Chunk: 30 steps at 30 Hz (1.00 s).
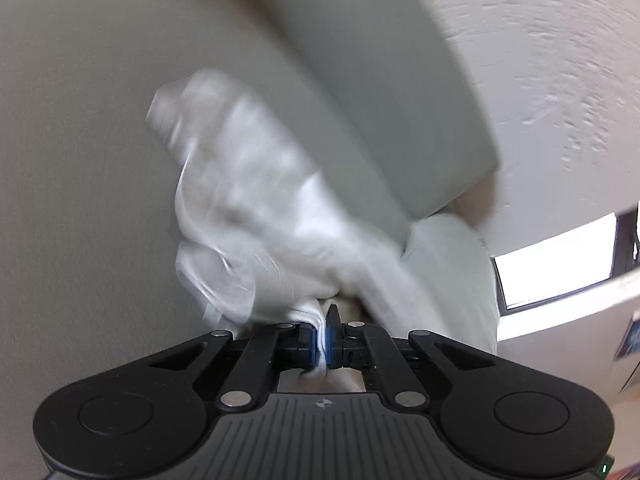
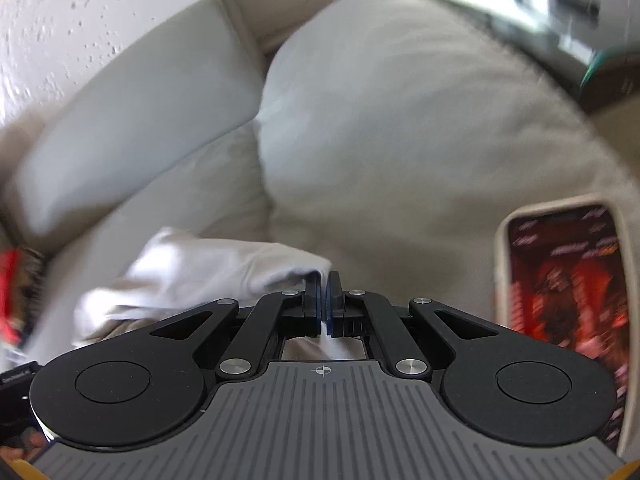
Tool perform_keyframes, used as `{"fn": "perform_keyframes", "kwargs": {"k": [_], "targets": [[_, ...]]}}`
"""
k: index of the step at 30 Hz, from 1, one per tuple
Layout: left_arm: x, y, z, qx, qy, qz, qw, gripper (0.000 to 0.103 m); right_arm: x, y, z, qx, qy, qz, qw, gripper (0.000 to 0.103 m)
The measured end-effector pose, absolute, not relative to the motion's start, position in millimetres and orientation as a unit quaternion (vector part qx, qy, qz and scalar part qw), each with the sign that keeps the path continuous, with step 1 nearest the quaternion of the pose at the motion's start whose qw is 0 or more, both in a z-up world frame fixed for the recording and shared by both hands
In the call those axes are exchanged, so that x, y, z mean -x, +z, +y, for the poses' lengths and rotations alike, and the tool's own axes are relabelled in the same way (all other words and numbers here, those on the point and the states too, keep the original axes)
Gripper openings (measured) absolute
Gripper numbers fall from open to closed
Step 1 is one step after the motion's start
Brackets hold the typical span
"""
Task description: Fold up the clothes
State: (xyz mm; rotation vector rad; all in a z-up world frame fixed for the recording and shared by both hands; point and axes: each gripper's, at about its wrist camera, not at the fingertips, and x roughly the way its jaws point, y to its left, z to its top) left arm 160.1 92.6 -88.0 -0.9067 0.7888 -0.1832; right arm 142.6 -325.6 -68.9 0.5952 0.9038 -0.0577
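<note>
White cloth hangs bunched between my two claws, lifted above the grey couch. My left claw is clamped on one edge, and the garment trails away up and to the left of it, blurred. My right claw is pinched on another edge, fabric running off to its left. So the long axis seems to lie between the claws, each near its own end. A phone rests on the cushion at right.
</note>
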Motion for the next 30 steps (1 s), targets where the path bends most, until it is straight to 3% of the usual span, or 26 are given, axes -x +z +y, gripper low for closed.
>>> {"fn": "perform_keyframes", "kwargs": {"k": [3,8,11,16,19,22,24,26,30], "targets": [[-165,-16,107,0.406,-0.098,0.332,0.846,0.0,-148,-41,-336,-0.379,0.013,0.413,0.828,0.001],[-118,117,145,0.401,-0.135,0.183,0.888,0.0,-97,40,-347,-0.459,0.075,0.273,0.842,0.001],[-62,146,170,0.386,-0.152,0.114,0.903,0.001,-59,37,-343,-0.456,0.083,0.269,0.844,0.002],[-8,82,192,0.372,-0.084,0.248,0.891,0.001,-34,-35,-327,-0.417,0.038,0.408,0.811,0.006],[15,25,203,0.369,-0.039,0.342,0.863,0.001,-17,-48,-316,-0.405,0.041,0.43,0.806,0.007],[31,-4,200,0.351,-0.023,0.37,0.86,0.001,-11,-54,-303,-0.374,0.034,0.454,0.808,0.008],[35,-16,196,0.346,-0.01,0.377,0.859,0.001,-9,-51,-293,-0.335,0.024,0.455,0.825,0.018],[36,-25,191,0.331,0.005,0.378,0.865,0.001,-4,-55,-283,-0.307,0.044,0.458,0.833,0.046],[41,-37,197,0.311,0.032,0.377,0.872,0.001,8,-77,-262,-0.27,0.082,0.475,0.833,0.045]]}}
